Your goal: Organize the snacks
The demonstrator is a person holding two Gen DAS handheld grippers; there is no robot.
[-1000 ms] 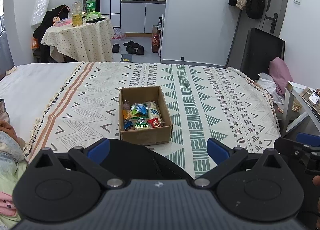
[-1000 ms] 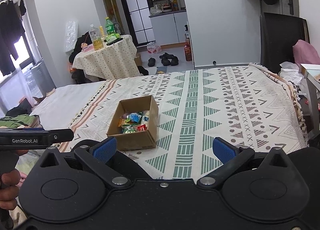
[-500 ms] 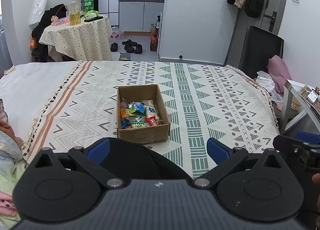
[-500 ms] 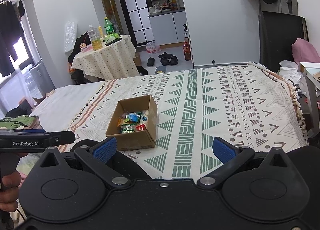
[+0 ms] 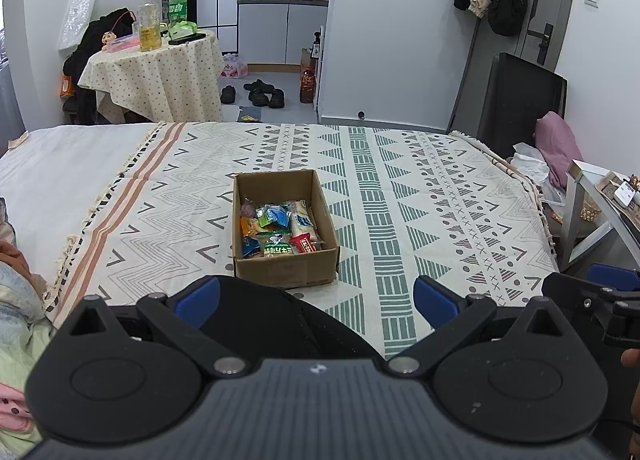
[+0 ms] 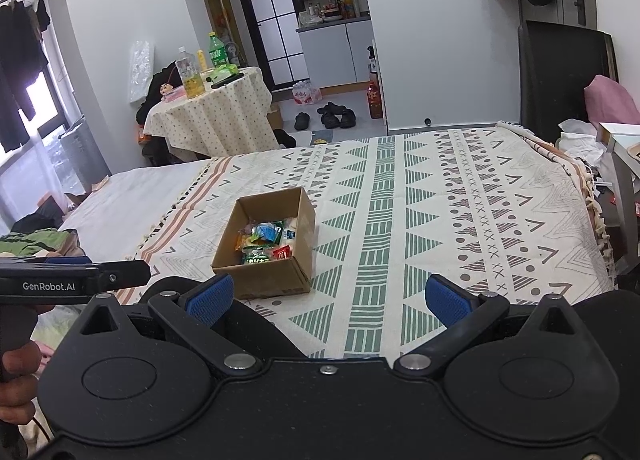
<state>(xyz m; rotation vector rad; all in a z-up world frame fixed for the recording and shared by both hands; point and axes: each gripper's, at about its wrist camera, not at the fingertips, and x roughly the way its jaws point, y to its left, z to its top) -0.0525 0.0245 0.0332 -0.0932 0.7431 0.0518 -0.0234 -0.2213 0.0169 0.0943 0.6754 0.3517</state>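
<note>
The snacks (image 5: pixel 276 230) lie heaped inside an open cardboard box (image 5: pixel 286 272), filling its near half; the far half of its floor shows bare. Wrappers of blue, green, red, orange and white overlap one another, so no single packet sits free. The box rests on the patterned blanket (image 5: pixel 400 199) spread over the bed (image 5: pixel 60 167), nearer the near edge than the far one and roughly midway between the left and right sides.

The left gripper (image 5: pixel 316 296) hangs just short of the box's near wall, its jaws spread wide and holding nothing. The right gripper (image 6: pixel 328 298) hangs to the right of the box and a little back from it, jaws likewise spread and empty.

The chief risk is probably the pile itself: closing on one packet could drag a neighbour up with it, or slip off a slick, puffed wrapper. The box looks light and sits on soft bedding, so a finger catching a wall on the way in would likely shove or tip it rather than meet resistance. The walls are tall beside the packets, which crowds a wide-open reach near the corners. With both grippers close together at the near edge, they could also knock each other if both go in at once
</note>
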